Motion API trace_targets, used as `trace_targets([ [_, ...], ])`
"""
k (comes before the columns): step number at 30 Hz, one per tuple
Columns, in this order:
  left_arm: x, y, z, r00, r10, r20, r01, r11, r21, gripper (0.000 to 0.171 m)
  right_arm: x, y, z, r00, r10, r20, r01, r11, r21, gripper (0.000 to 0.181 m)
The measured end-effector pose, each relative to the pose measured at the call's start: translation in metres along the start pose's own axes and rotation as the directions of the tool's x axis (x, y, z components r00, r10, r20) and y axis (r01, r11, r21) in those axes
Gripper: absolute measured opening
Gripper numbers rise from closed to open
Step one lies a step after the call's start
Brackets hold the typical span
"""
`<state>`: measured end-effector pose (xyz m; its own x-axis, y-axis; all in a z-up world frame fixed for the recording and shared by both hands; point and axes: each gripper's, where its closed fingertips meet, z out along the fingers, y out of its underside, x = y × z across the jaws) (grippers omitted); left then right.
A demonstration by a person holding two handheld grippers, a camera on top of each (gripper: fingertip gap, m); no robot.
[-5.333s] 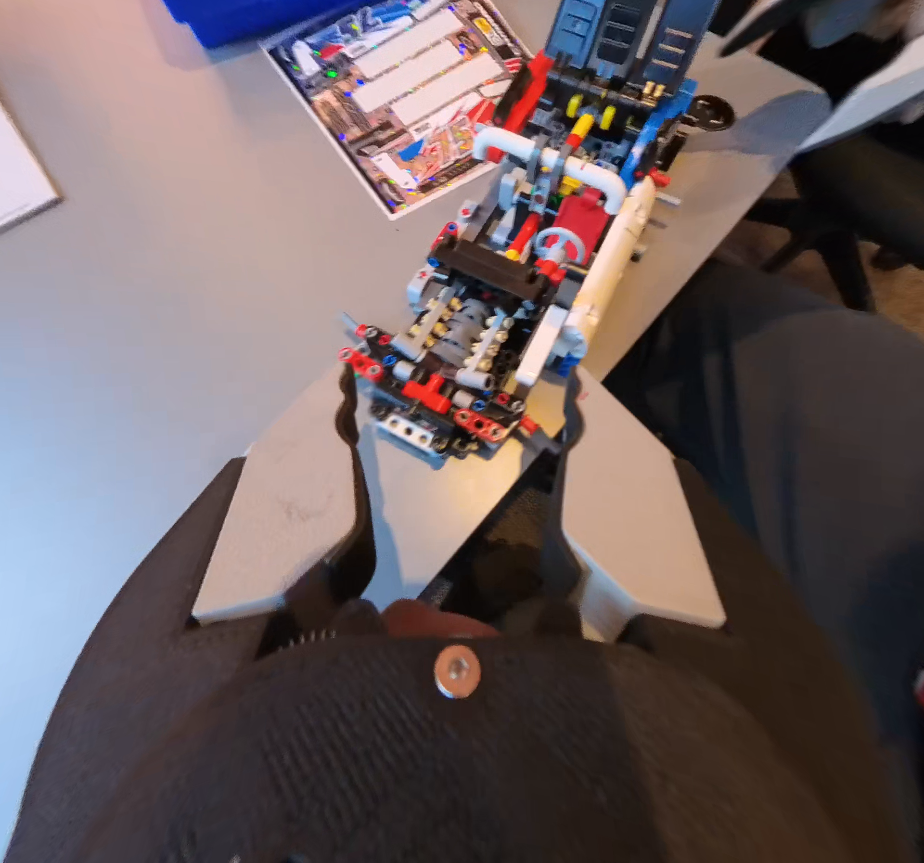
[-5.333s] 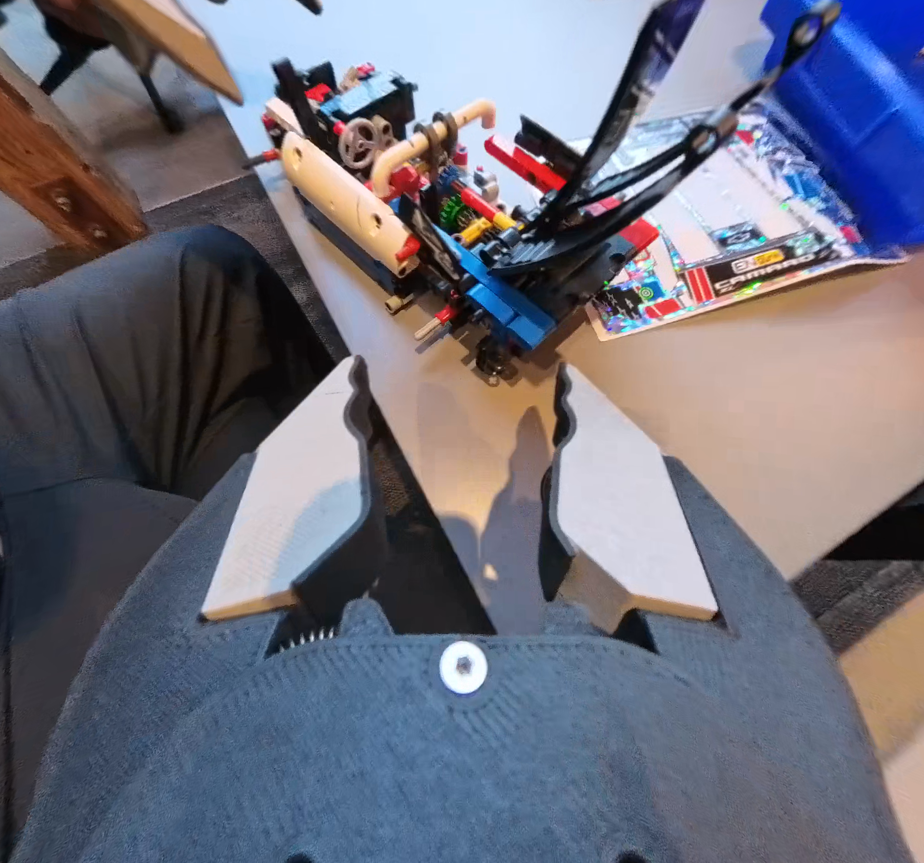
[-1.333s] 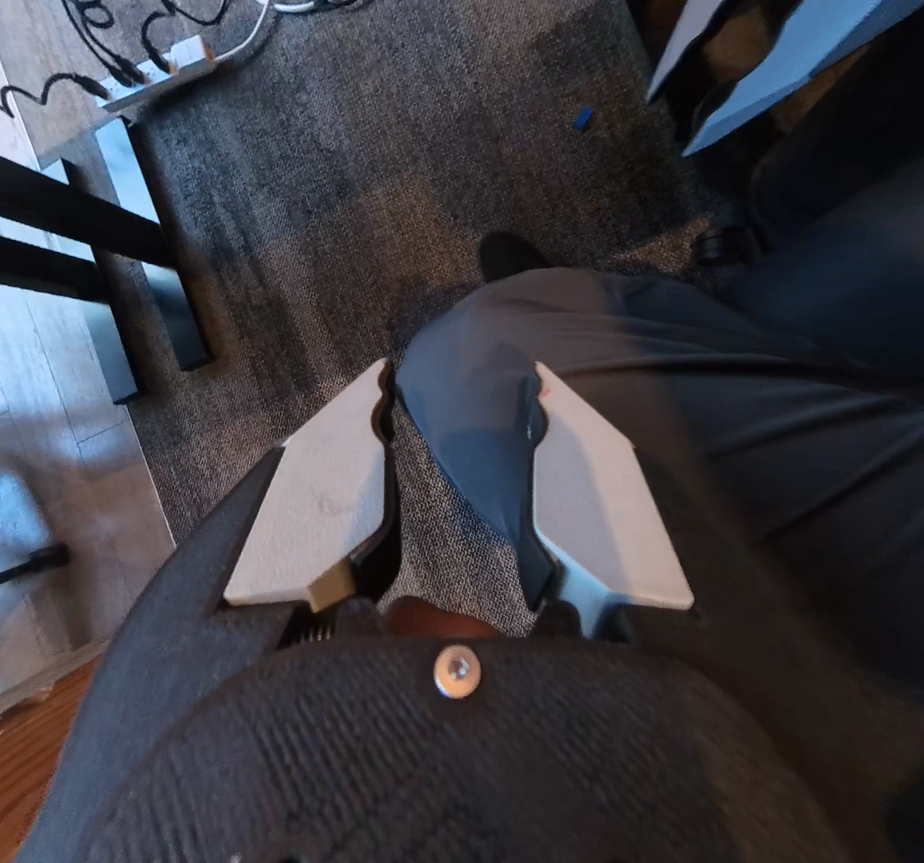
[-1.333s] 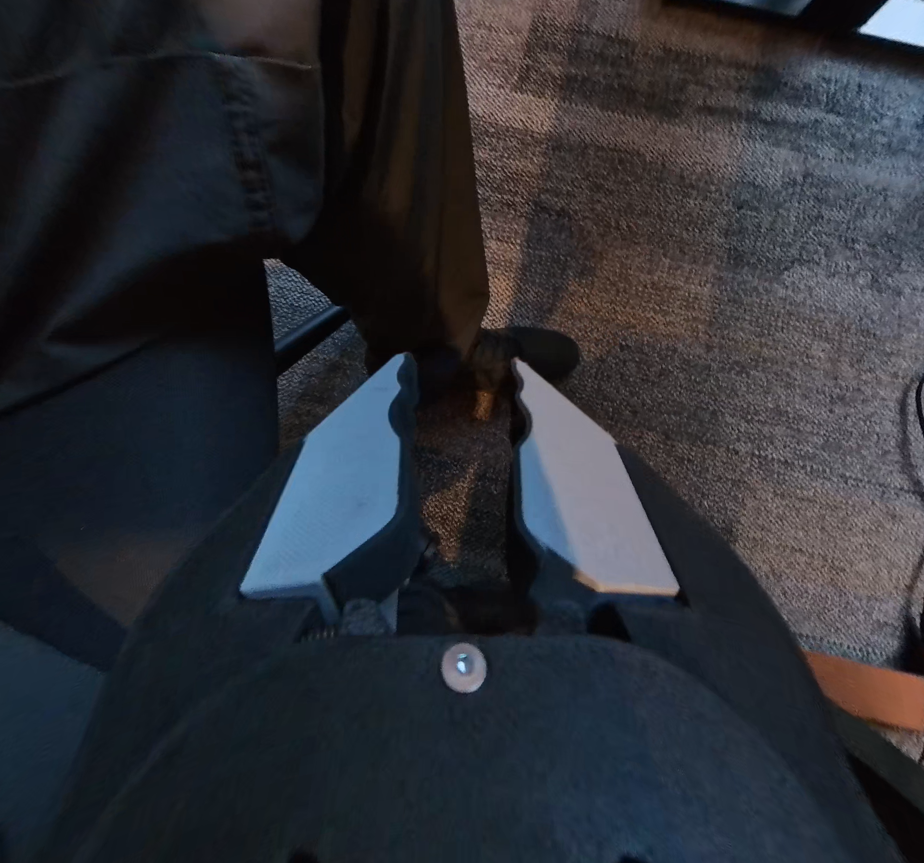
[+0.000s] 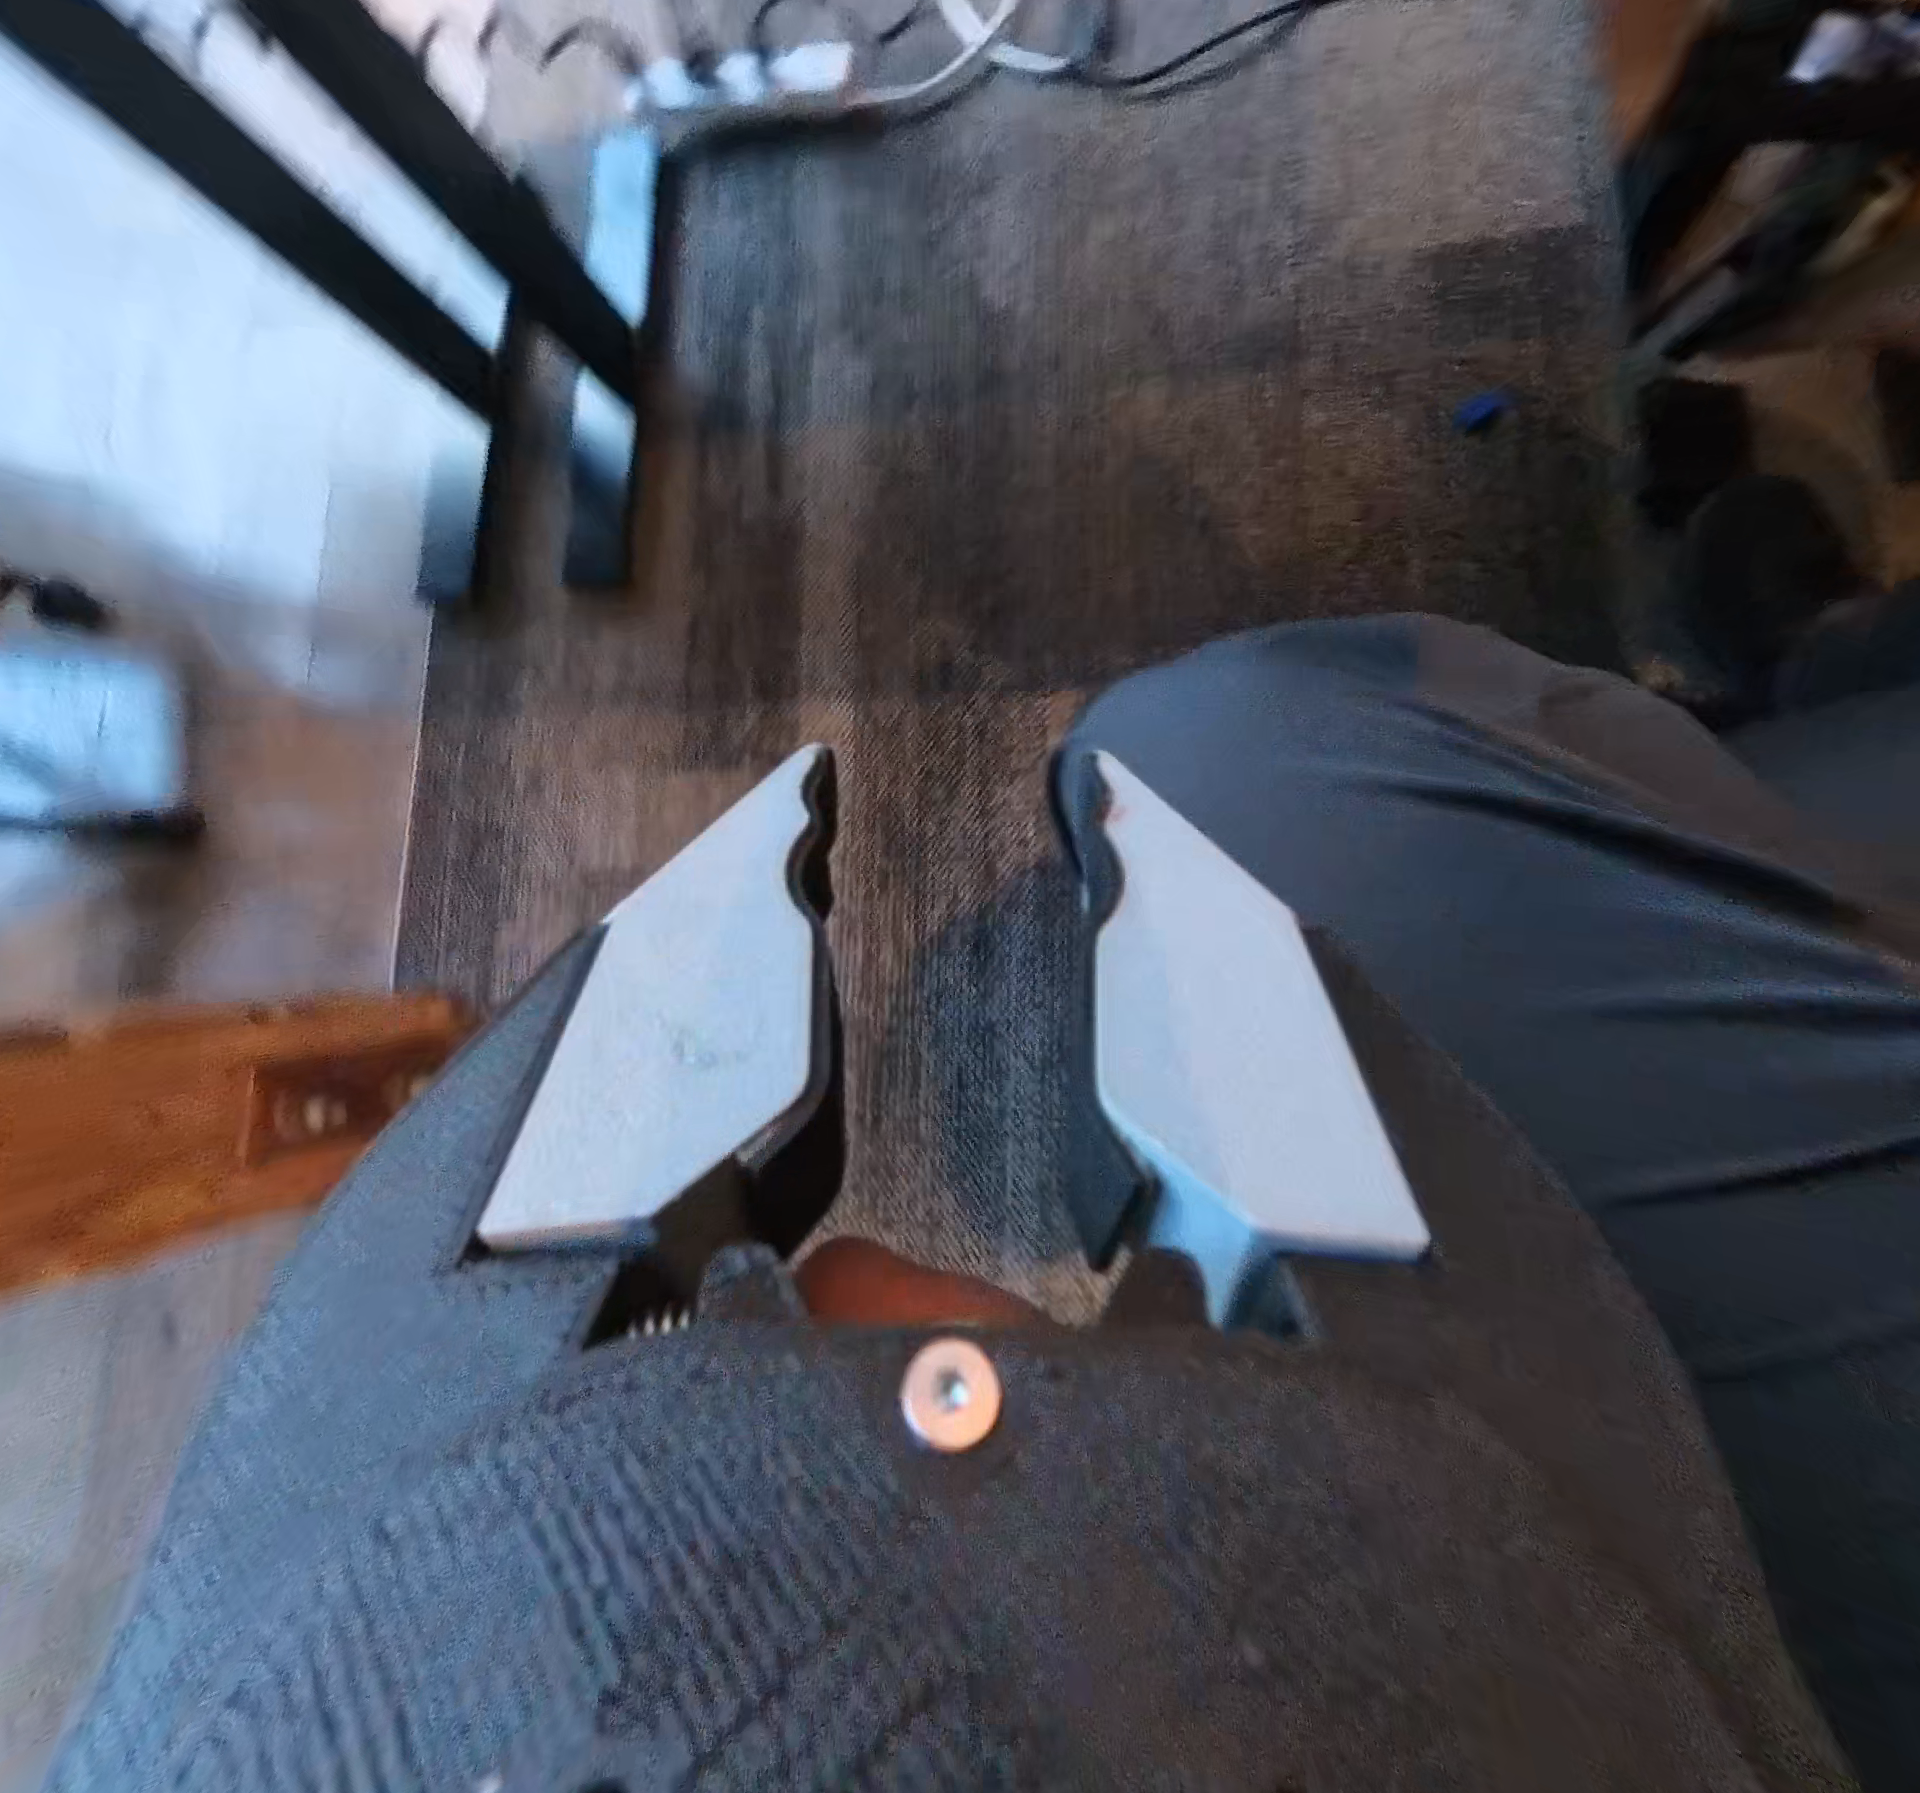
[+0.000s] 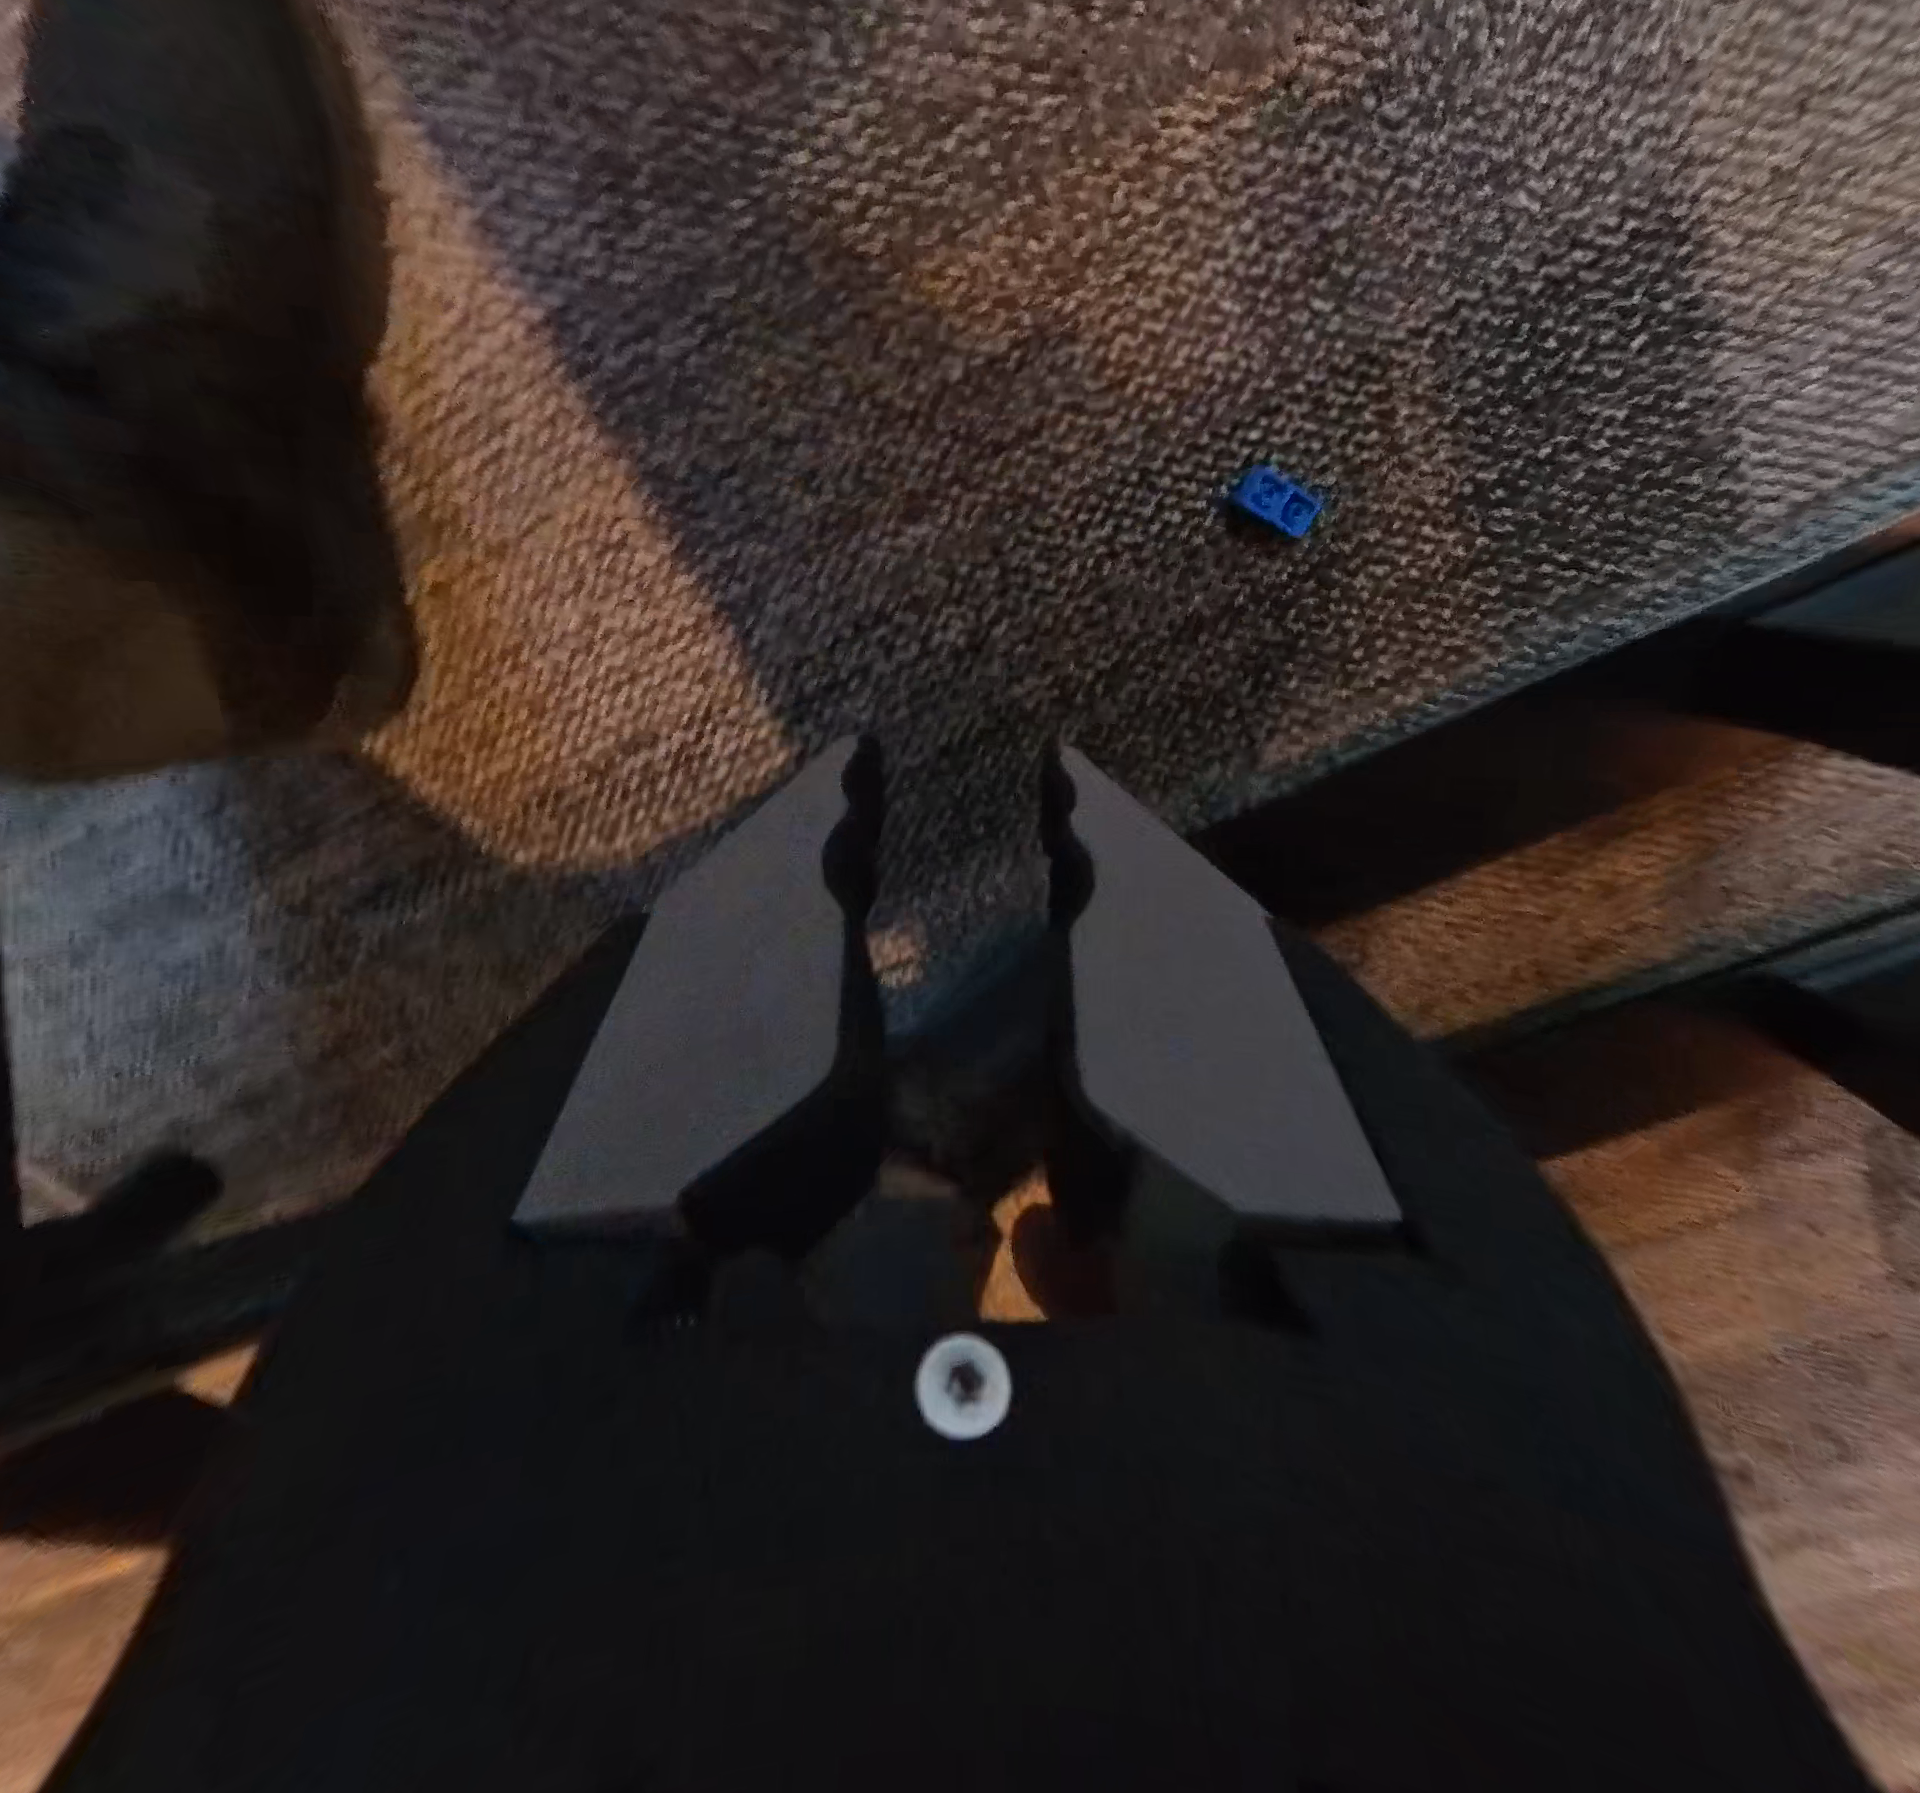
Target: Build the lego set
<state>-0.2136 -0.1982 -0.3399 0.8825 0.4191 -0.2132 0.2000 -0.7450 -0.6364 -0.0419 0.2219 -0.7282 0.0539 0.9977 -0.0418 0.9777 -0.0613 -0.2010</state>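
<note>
Both views look down at a grey carpet (image 6: 1039, 289) on the floor, and the built model itself shows in neither. In the right wrist view a small blue lego brick (image 6: 1277, 501) lies alone on the carpet in the upper right of the frame, studs up, well apart from the right hand-held gripper (image 6: 961, 777), whose two dark fingers stand apart with only carpet between them. A dark shoe (image 6: 197, 341) fills the upper left of that view, and a black bar (image 6: 1558, 735) runs across the right side. In the left wrist view the left hand-held gripper (image 5: 945, 787) sits at the centre, its pale fingers spread and empty, over carpet (image 5: 1039, 393); the person's trouser leg (image 5: 1507, 912) lies just beside the fingertip on the right. The same blue brick (image 5: 1484, 410) shows as a small speck at the upper right. A power strip with cables (image 5: 769, 76) lies at the top centre, black frame legs (image 5: 416, 185) cross the upper left, and a wooden board (image 5: 187, 1099) sits at the left edge. This view is blurred.
</note>
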Motion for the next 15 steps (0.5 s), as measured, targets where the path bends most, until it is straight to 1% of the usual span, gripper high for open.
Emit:
trace_targets([
  [2,-0.034,0.034,-0.005,0.989,-0.118,0.093,0.123,0.991,-0.049,0.038,0.025,-0.011,0.04,0.999,0.048,-0.005,-0.049,0.999,-0.021,0.034],
  [3,-0.042,0.054,-0.006,0.978,-0.173,0.114,0.184,0.979,-0.094,0.036,0.037,-0.014,0.059,0.998,0.06,-0.007,-0.06,0.997,-0.04,0.036],
  [5,-0.043,0.084,-0.006,0.959,-0.265,0.102,0.279,0.946,-0.166,0.036,0.062,-0.012,0.096,0.995,0.097,-0.021,-0.098,0.99,-0.101,0.035],
  [8,-0.053,0.111,-0.008,0.92,-0.369,0.134,0.39,0.899,-0.198,0.036,0.096,-0.004,0.144,0.981,0.189,-0.047,-0.194,0.968,-0.162,0.037],
  [10,-0.063,0.129,-0.011,0.891,-0.422,0.169,0.451,0.868,-0.207,0.035,0.111,-0.003,0.169,0.971,0.23,-0.062,-0.238,0.956,-0.171,0.039],
  [12,-0.071,0.146,-0.011,0.858,-0.473,0.199,0.509,0.834,-0.213,0.034,0.122,-0.005,0.187,0.964,0.253,-0.076,-0.263,0.95,-0.17,0.041],
  [15,-0.073,0.165,-0.005,0.804,-0.563,0.191,0.594,0.771,-0.229,0.033,0.135,-0.009,0.206,0.956,0.275,-0.104,-0.29,0.94,-0.181,0.043],
])
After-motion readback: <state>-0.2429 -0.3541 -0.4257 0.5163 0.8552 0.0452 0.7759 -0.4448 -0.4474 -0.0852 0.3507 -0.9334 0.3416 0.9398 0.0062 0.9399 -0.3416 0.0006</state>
